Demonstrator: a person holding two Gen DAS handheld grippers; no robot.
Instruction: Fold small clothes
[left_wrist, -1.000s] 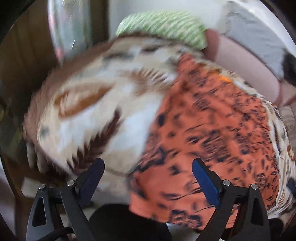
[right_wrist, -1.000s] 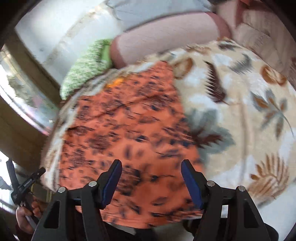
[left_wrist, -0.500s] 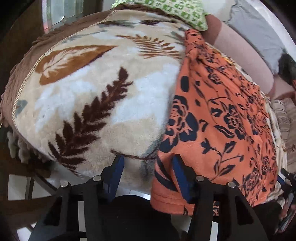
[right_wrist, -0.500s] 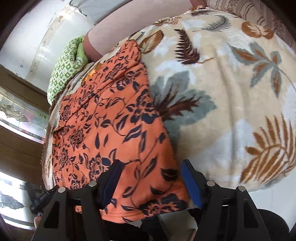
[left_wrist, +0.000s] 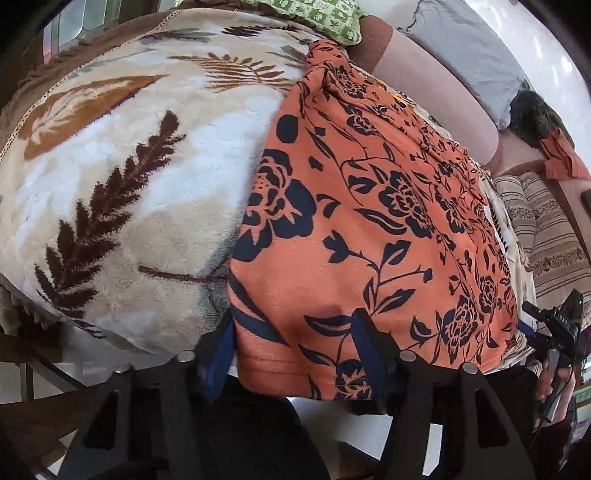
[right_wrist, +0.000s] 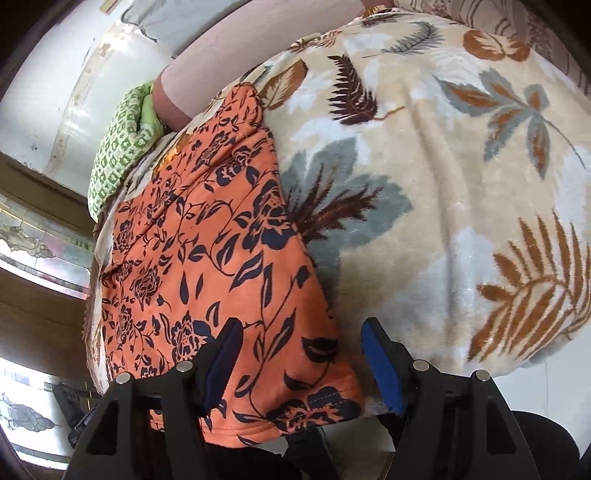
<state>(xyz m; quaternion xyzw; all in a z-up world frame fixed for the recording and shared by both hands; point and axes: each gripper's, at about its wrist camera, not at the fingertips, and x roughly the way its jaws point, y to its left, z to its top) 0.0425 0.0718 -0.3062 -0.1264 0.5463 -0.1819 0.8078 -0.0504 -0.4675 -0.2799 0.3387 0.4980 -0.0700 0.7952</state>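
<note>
An orange garment with a dark floral print lies spread flat on a leaf-patterned blanket, its hem hanging slightly over the blanket's near edge.

The left gripper sits at the garment's near left corner. Its jaws have just been closing and now stand about half open, the corner between them; 1 finger is at the cloth's left edge, the other over the hem. Whether the pads press on it, I cannot tell.

The right gripper straddles the near right corner, jaws apart, pads not pinching the cloth.

A green pillow lies at the blanket's far end.
</note>
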